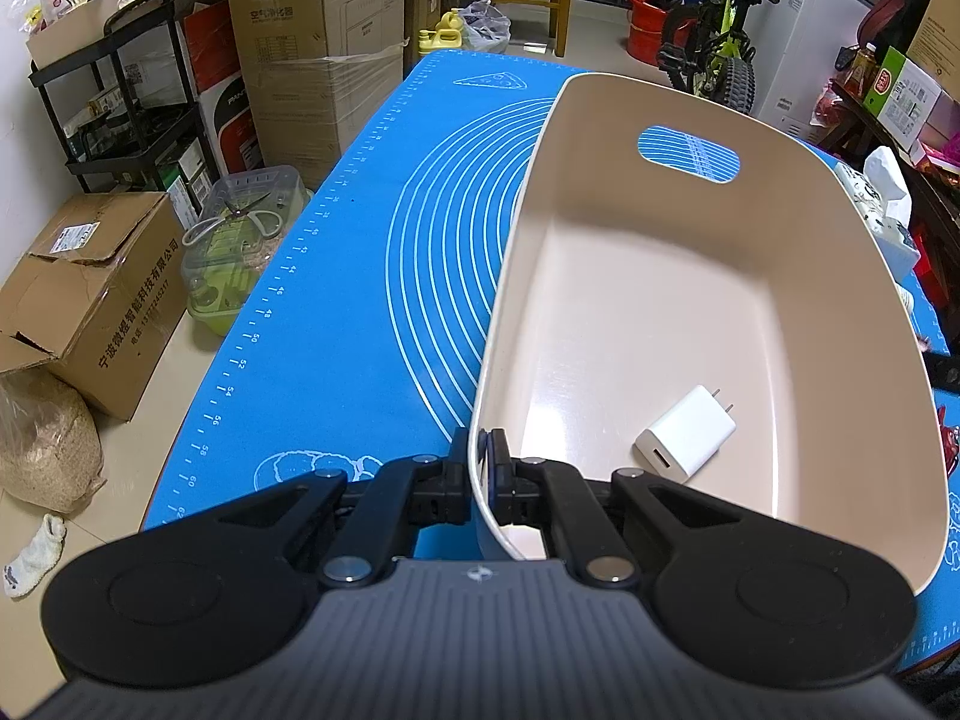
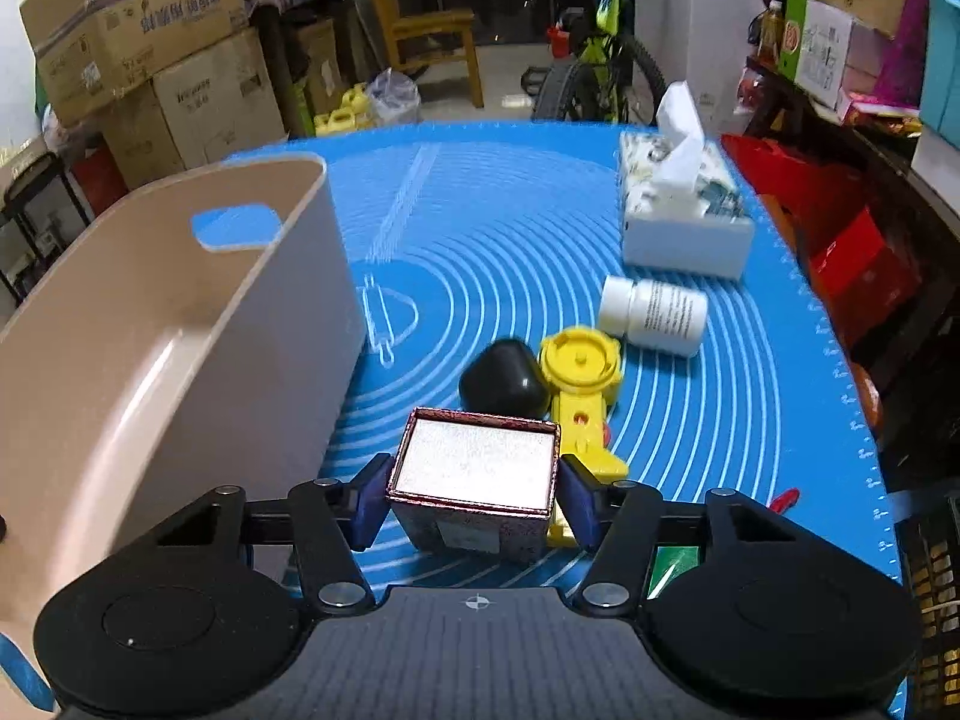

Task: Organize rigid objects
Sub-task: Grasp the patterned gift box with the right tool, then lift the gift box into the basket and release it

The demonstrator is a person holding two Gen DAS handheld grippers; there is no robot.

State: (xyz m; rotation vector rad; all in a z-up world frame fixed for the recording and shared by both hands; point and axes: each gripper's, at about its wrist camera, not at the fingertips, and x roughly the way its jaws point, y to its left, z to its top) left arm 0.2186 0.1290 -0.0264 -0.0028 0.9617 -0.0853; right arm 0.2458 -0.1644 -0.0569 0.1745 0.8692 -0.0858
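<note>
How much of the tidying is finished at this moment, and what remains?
Done: only the white charger lies in the beige bin. In hand: left gripper clamps the bin's rim; right gripper grips the small box. Left: black object, yellow toy, white bottle.

Counted on the worktop: one beige bin (image 1: 690, 300), holding one white charger plug (image 1: 684, 433); one blue mat (image 2: 540, 228); one small open box (image 2: 474, 471); one black rounded object (image 2: 501, 381); one yellow plastic piece (image 2: 579, 369); one white bottle (image 2: 654, 315), lying on its side; one tissue box (image 2: 684, 210)
</note>
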